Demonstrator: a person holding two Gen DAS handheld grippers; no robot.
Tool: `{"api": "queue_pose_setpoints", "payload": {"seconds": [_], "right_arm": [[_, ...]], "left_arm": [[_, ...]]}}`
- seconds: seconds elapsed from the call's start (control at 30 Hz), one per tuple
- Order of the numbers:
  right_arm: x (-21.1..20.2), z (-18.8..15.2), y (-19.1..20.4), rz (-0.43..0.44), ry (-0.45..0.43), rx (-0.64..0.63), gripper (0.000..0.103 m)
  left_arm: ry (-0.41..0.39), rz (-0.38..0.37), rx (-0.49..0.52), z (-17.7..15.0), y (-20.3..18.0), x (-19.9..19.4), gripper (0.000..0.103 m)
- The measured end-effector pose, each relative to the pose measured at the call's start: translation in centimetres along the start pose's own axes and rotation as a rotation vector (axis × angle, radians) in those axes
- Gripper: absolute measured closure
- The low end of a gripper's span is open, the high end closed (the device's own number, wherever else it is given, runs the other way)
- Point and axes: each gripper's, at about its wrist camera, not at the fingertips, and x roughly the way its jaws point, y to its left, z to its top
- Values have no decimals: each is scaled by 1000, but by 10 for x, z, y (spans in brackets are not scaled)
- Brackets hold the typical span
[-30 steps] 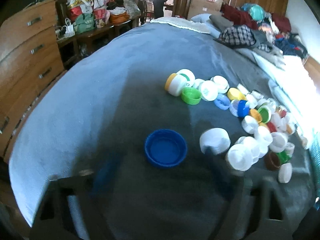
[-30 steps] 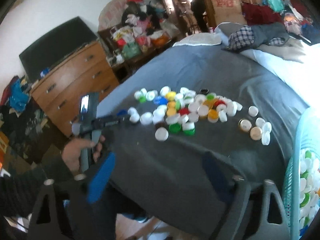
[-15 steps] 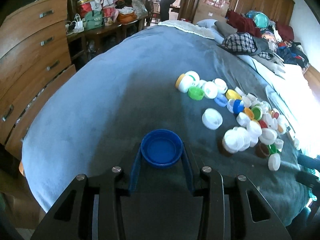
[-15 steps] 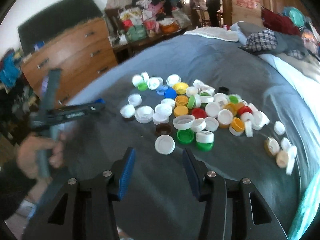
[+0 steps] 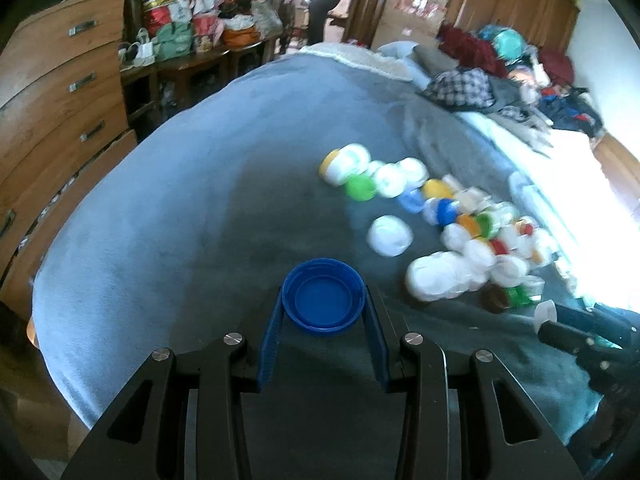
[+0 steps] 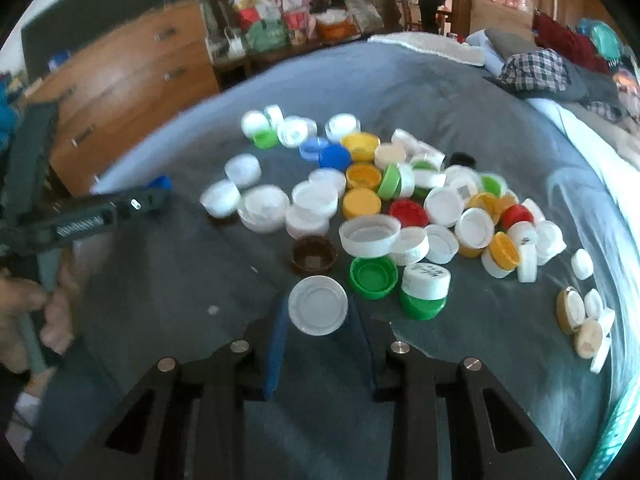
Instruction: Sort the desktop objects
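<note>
A pile of plastic bottle caps (image 6: pixel 400 208), white, yellow, green, red and blue, lies on a grey-blue blanket (image 6: pixel 400 92). My left gripper (image 5: pixel 324 300) is shut on a large blue cap (image 5: pixel 323 297), open side up, at the blanket's near part; the pile (image 5: pixel 452 224) lies to its right. My right gripper (image 6: pixel 318 308) has a white cap (image 6: pixel 318 305) between its blue fingers (image 6: pixel 276 344), touching both. A brown cap (image 6: pixel 313 254) and a green cap (image 6: pixel 373 276) lie just beyond it.
A wooden dresser (image 5: pixel 60 92) stands left of the bed. Clothes and a plaid shirt (image 5: pixel 464 88) are heaped at the far end. A teal basket rim (image 6: pixel 616 428) is at the right edge. The hand holding the left gripper (image 6: pixel 100 220) is at left.
My left gripper closed on the blue cap and holds it. My right gripper came down and forward to the pile and closed around the white cap.
</note>
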Motion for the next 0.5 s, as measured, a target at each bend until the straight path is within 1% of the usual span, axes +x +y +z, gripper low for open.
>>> {"api": "queue_pose_setpoints", "payload": {"seconds": [0.07, 0.13, 0.33, 0.5], "right_arm": [[-26, 3, -1, 34, -53, 26, 70], [-49, 5, 0, 35, -93, 30, 70], [-109, 7, -6, -9, -195, 55, 70], [-149, -2, -29, -74, -249, 96, 69]], "left_arm": [[-39, -32, 29, 3, -11, -18, 69], [-68, -71, 52, 5, -23, -33, 69], [-131, -159, 99, 15, -61, -72, 69], [-158, -208, 181, 21, -106, -94, 69]]}}
